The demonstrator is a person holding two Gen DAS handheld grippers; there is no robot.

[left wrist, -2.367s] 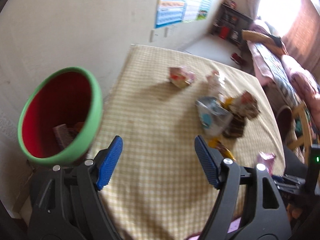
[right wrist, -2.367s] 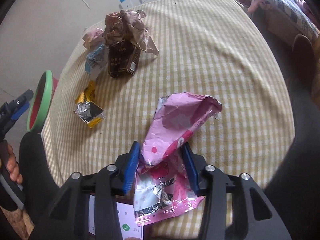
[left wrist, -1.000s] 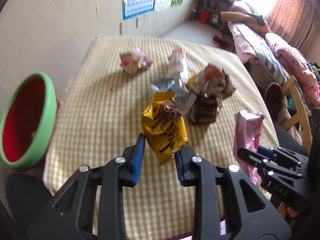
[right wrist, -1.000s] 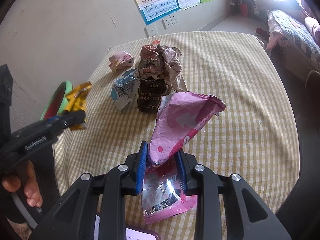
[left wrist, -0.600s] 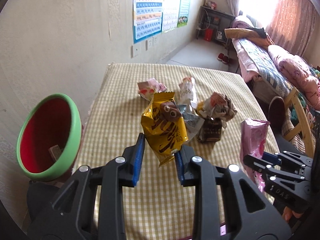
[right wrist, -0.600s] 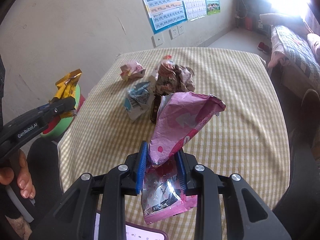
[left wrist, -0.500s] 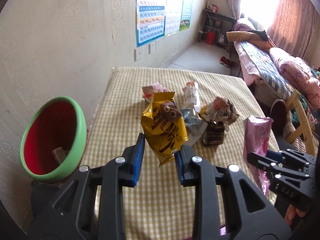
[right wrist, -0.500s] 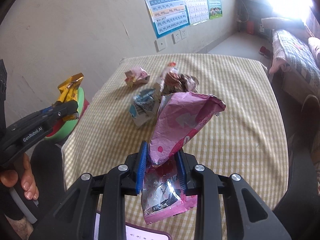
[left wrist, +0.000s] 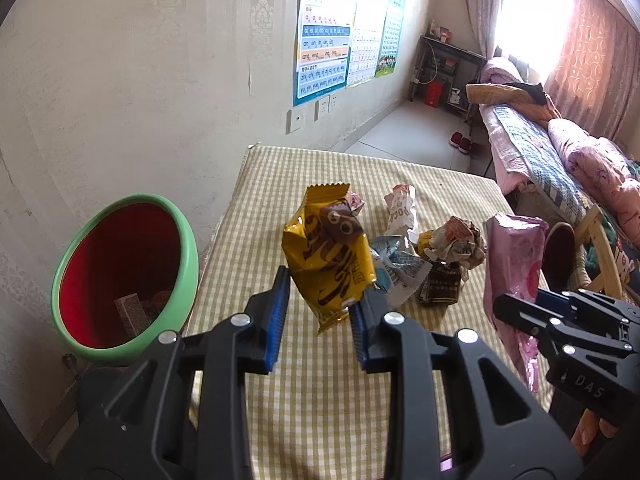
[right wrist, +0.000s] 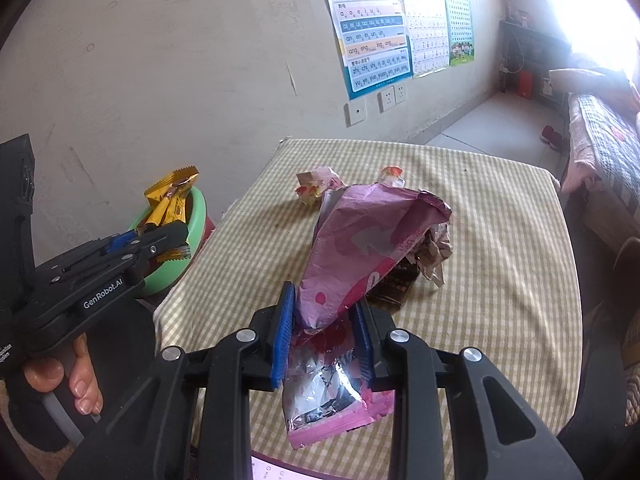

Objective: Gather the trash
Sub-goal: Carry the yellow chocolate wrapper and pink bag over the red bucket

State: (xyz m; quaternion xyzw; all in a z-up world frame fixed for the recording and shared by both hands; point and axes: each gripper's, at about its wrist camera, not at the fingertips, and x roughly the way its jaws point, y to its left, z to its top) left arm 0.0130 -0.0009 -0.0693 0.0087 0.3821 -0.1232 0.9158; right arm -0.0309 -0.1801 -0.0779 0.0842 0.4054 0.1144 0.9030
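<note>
left gripper [left wrist: 320, 304] clamped on yellow wrapper [left wrist: 328, 256], held upright above checked table [left wrist: 320, 400], near green bin [left wrist: 128, 276]. bin beside table's left edge, by wall; small scraps seen inside on red lining. right gripper [right wrist: 324, 332] clamped on pink wrapper [right wrist: 368, 248], foil end hanging below blue pads. more trash left on table: crumpled paper [left wrist: 460, 246], brown carton [left wrist: 438, 290], blue-white packet [left wrist: 398, 268], white sachet [left wrist: 402, 210], small pink wrapper [right wrist: 316, 182]. hand [right wrist: 76, 380] seen on left gripper handle.
</note>
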